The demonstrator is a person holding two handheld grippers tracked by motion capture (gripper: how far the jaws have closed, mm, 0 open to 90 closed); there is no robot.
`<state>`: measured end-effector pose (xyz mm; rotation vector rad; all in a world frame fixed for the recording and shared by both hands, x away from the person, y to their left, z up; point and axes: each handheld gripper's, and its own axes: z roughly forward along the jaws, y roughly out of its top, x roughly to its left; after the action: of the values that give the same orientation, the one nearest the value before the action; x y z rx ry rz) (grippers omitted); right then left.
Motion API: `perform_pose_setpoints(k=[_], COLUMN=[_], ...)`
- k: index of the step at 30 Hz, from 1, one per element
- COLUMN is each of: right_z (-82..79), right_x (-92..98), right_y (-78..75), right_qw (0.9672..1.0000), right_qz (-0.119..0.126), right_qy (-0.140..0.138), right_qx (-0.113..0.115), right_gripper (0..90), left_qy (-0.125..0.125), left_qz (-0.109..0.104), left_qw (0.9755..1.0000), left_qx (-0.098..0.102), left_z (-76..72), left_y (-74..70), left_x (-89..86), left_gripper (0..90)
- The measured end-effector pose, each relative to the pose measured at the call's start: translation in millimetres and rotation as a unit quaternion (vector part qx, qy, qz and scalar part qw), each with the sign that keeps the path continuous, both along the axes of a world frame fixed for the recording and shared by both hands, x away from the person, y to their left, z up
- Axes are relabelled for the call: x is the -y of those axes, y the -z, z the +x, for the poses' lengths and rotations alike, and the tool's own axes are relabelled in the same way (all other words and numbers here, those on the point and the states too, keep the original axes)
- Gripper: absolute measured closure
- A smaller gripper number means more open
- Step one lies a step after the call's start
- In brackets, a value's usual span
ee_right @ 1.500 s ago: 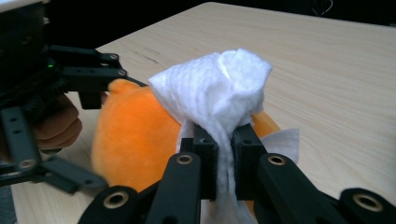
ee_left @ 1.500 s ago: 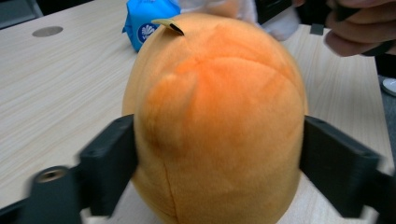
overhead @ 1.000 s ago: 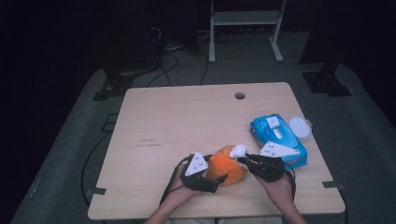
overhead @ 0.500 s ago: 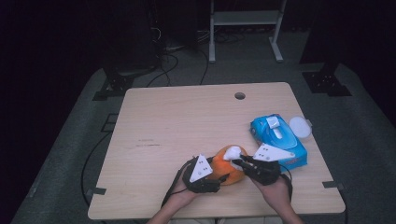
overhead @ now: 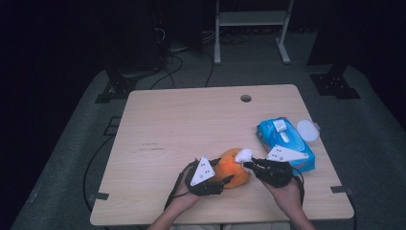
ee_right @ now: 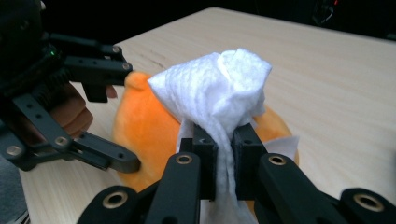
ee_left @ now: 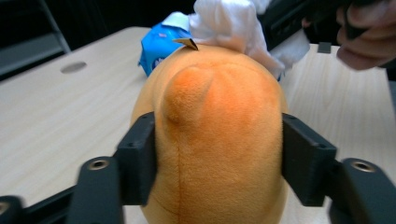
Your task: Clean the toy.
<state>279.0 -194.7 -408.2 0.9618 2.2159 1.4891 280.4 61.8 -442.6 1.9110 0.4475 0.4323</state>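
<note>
An orange plush toy [overhead: 233, 167] lies near the table's front edge. My left gripper [overhead: 225, 171] is shut on the plush toy [ee_left: 219, 140], one jaw pressing each side. My right gripper [overhead: 250, 162] is shut on a bunched white wet wipe [overhead: 243, 155], which rests against the plush's upper right side. In the right gripper view the wipe [ee_right: 217, 100] bulges above the jaws, the plush toy [ee_right: 149, 126] sits behind it, and the left gripper [ee_right: 109, 128] holds that toy. The wipe [ee_left: 233, 23] touches the plush's far end in the left gripper view.
A blue wet-wipe pack [overhead: 283, 141] lies at the right of the table, with its white round lid [overhead: 307, 130] beside it. A cable hole [overhead: 246, 98] sits near the far edge of the wooden table [overhead: 191, 124]. Cables trail on the floor beyond.
My right gripper has carried the wipe left onto the plush's top. My left gripper has shifted slightly right with the plush.
</note>
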Motion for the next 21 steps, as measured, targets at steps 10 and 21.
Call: perform_pose_setpoints(k=[10,21], right_z=[-7.9,-0.4], right_x=[-11.5,-3.0], right_y=[-5.3,-1.3], right_qw=[0.9998,0.9997], right_qz=[-0.010,-0.023], right_qy=[-0.016,-0.005], right_qx=[0.006,-0.002], right_gripper=[82.1,82.2], left_qy=[0.015,0.034], left_qz=[-0.001,0.028], left_qw=[0.9999,0.9986], left_qx=[0.001,0.029], left_z=[-7.1,-15.0], left_y=[2.9,6.9], left_x=[3.7,10.1], left_gripper=[34.6,34.9])
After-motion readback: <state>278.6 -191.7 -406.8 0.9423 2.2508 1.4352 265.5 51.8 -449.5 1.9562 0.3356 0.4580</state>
